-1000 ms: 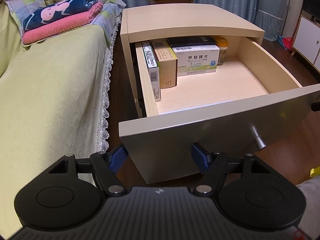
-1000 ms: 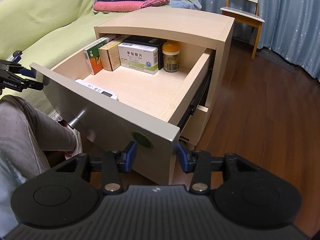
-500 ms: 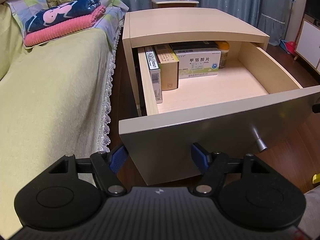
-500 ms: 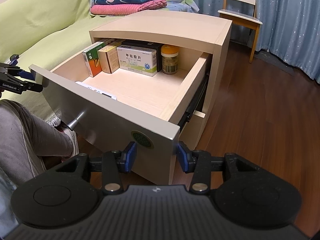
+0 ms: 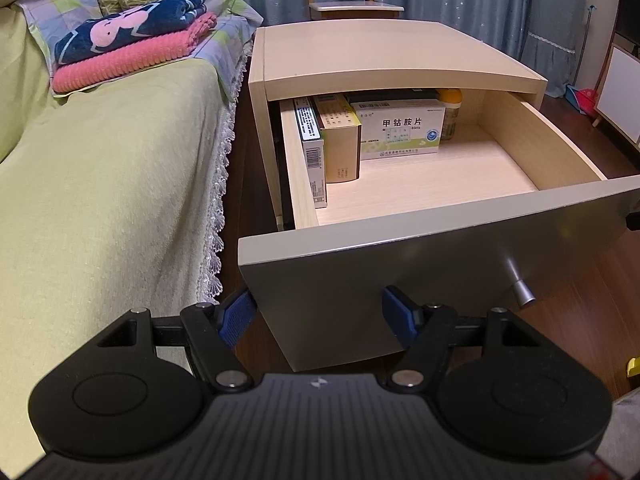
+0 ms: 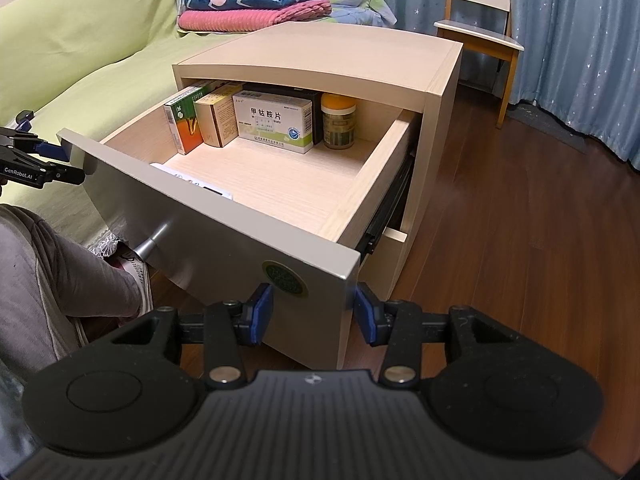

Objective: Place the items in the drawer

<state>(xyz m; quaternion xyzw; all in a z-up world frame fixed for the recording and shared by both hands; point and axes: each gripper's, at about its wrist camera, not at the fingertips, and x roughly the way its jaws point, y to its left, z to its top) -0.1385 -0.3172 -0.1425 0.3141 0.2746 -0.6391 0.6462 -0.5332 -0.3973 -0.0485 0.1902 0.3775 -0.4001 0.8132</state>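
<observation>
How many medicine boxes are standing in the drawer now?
3 clearly: green box leftmost, tan box beside it, white box at the back. A dark one behind may be a fourth.

I am in a home, a bedroom by the look of it: a bed under a green cover, folded blankets, a bedside cabinet, blue starred curtains, a wooden chair and a wood floor.
</observation>
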